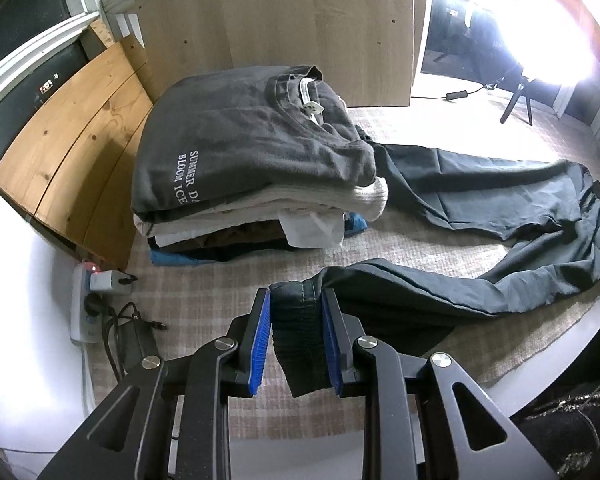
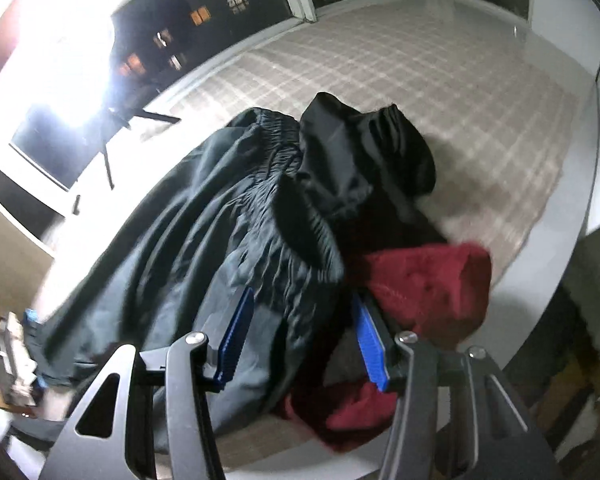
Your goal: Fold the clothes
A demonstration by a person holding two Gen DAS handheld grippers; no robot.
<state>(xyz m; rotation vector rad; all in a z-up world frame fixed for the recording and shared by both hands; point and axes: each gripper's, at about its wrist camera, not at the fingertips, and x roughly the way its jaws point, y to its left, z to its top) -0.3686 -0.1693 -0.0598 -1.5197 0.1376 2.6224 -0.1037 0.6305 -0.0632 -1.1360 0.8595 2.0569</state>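
Observation:
Dark grey trousers (image 1: 500,196) lie spread on the checked mat (image 1: 400,236), legs running right. My left gripper (image 1: 296,300) is shut on the ribbed cuff (image 1: 300,336) of the near leg, between the blue pads (image 1: 260,344). In the right wrist view the trousers' waist end (image 2: 228,220) is bunched, with the elastic waistband (image 2: 284,136) at the top. My right gripper (image 2: 304,304) is open, its jaws wide apart over the dark cloth, holding nothing. A red garment (image 2: 428,284) lies under the right jaw.
A stack of folded clothes (image 1: 252,160), dark grey sweatshirt on top, stands on the mat behind the left gripper. A power strip (image 1: 86,300) with cables lies at the left. Wooden boards (image 1: 80,140) lean behind. A bright lamp on a tripod (image 1: 520,96) stands at the back right.

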